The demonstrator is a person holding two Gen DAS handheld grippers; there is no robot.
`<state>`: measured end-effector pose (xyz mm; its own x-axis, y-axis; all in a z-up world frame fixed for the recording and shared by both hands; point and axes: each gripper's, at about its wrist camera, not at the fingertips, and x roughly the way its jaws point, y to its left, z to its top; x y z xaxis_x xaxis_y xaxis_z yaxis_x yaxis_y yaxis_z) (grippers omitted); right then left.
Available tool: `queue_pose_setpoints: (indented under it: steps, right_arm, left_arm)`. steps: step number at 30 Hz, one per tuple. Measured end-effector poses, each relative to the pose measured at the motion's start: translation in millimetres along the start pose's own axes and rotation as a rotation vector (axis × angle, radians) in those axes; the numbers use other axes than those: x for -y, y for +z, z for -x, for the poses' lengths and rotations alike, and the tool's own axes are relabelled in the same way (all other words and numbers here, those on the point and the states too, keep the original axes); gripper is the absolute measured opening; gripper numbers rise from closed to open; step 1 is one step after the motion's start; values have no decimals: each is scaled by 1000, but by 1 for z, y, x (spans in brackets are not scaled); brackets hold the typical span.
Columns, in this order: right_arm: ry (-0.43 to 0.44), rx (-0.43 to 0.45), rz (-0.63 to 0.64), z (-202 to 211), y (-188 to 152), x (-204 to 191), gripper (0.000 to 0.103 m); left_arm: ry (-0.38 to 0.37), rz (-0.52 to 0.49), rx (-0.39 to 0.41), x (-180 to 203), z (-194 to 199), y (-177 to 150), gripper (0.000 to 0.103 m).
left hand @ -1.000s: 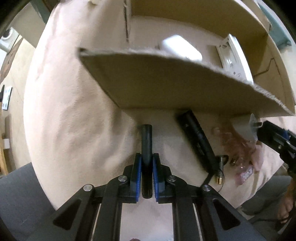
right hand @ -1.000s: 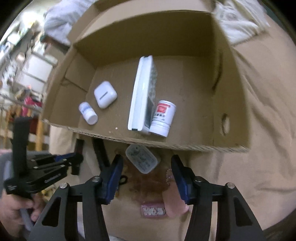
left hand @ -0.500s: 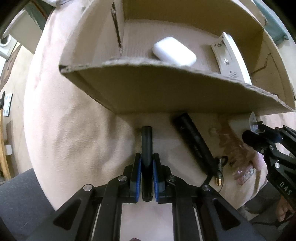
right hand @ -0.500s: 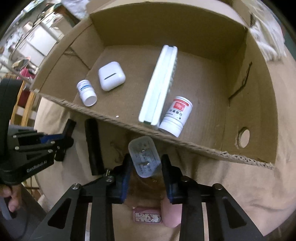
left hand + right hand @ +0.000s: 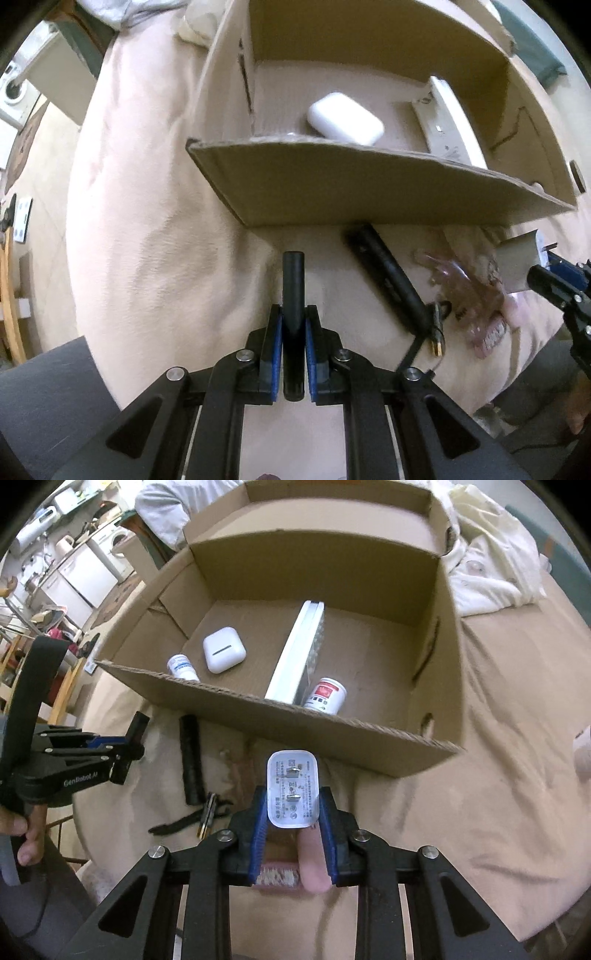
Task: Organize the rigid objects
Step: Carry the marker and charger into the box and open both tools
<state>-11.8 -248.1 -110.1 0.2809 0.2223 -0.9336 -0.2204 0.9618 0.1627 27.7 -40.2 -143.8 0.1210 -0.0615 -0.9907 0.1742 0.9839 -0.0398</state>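
My left gripper is shut on a black cylinder and holds it above the beige cloth, just short of the cardboard box. My right gripper is shut on a white plug charger, lifted in front of the box's near wall. In the box lie a white earbud case, a white flat device on edge, a small white bottle and a red-labelled bottle. The left gripper also shows in the right wrist view.
On the cloth before the box lie a long black bar, a black cable with a gold plug, a pink toothbrush and a clear wrapper. White cloth lies behind the box.
My right gripper has closed on the white charger and lifted it off the cloth. My left gripper still holds the black cylinder and has backed off slightly from the box.
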Motion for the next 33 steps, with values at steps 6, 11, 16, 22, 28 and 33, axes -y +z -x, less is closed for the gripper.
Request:
queue_pose_setpoints:
  steps: [6,11,16,22,28,33]
  right_arm:
    - [25,85,2,38,-7,10,28]
    - [87,161,-29,61,-4,13,28]
    - [132,272,-32,89,4,13,28]
    - [151,322,-53,93,29,12,28]
    - [172,333,-99,87,53,16,28]
    - [163,321,-118,77,72,25,28]
  left_arm:
    - [-21,-6,53,9,26,-9,10]
    - [-63,2,99,8,58,-10,10]
    - [-64,2,169,1,94,5,10]
    - [-59,0,240,-5,117,37,10]
    - [-17,-65,276,10,121,68,10]
    - [-7,-101,279,24,114,93,10]
